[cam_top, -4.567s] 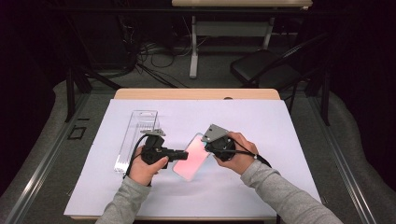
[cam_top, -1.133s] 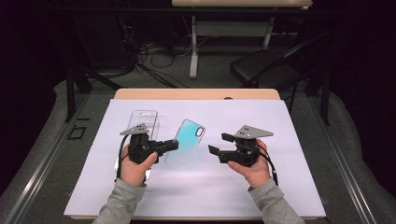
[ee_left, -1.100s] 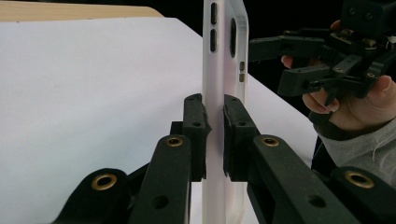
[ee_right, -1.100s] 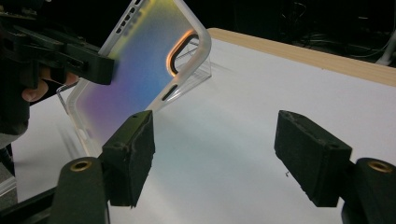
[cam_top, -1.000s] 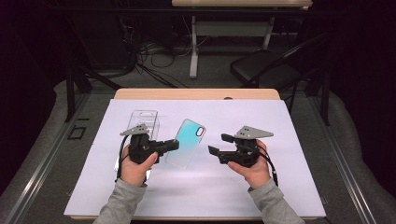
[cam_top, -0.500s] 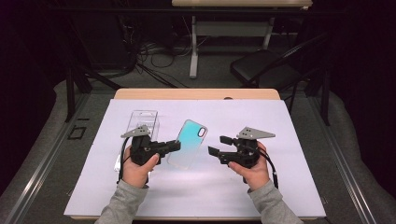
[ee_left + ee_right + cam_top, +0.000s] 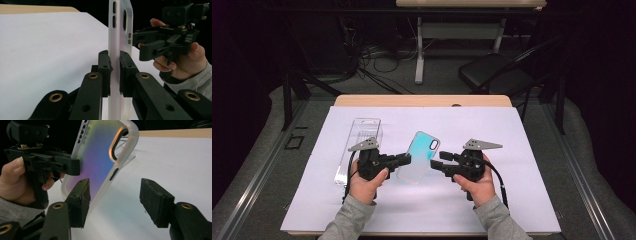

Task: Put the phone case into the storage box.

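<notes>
Gripping the phone case [image 7: 419, 157] by its lower edge, your left gripper [image 7: 399, 160] has its jaws pressed flat on both faces of it and holds it tilted up off the desk [image 7: 532, 150]. Your right gripper [image 7: 443, 162] sits just beside the case's other long edge; its jaws have just been closing, yet they stand apart and clamp nothing. Behind your left jaws lies a clear plastic box [image 7: 361, 145]. No brand or writing on the case can be read.
</notes>
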Action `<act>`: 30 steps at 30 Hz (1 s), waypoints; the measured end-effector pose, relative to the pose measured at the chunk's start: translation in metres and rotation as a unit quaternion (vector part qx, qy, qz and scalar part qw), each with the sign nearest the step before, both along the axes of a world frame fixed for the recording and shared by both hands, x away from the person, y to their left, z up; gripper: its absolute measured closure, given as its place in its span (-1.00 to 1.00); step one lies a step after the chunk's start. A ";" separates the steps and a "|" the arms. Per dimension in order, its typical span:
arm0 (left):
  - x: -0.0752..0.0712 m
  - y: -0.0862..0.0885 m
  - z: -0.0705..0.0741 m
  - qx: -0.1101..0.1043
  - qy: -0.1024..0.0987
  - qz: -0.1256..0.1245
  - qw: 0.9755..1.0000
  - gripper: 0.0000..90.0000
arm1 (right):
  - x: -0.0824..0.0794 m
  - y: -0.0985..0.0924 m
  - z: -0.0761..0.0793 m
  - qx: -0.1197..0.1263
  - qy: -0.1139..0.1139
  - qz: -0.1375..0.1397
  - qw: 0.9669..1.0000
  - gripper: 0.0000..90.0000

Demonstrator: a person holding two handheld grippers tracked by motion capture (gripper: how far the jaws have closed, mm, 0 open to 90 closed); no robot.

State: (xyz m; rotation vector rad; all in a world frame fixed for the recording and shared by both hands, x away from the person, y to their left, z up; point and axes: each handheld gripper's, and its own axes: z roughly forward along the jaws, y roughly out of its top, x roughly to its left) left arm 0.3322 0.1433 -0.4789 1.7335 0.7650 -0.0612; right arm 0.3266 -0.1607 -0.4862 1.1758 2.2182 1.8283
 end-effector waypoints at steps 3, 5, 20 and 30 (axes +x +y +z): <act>-0.001 -0.001 0.000 0.000 -0.003 -0.002 1.000 0.83 | 0.000 0.001 -0.001 -0.001 0.003 0.009 1.000 0.05; -0.001 -0.002 -0.001 -0.002 -0.004 -0.001 1.000 0.83 | -0.001 0.002 -0.001 -0.001 0.004 0.011 1.000 0.07; -0.005 -0.005 -0.001 -0.011 -0.010 -0.004 1.000 0.83 | -0.001 0.002 -0.004 0.032 0.016 0.018 0.999 0.15; -0.006 -0.008 -0.002 -0.014 -0.009 -0.007 1.000 0.83 | -0.001 0.001 -0.005 0.056 0.029 0.022 0.998 0.18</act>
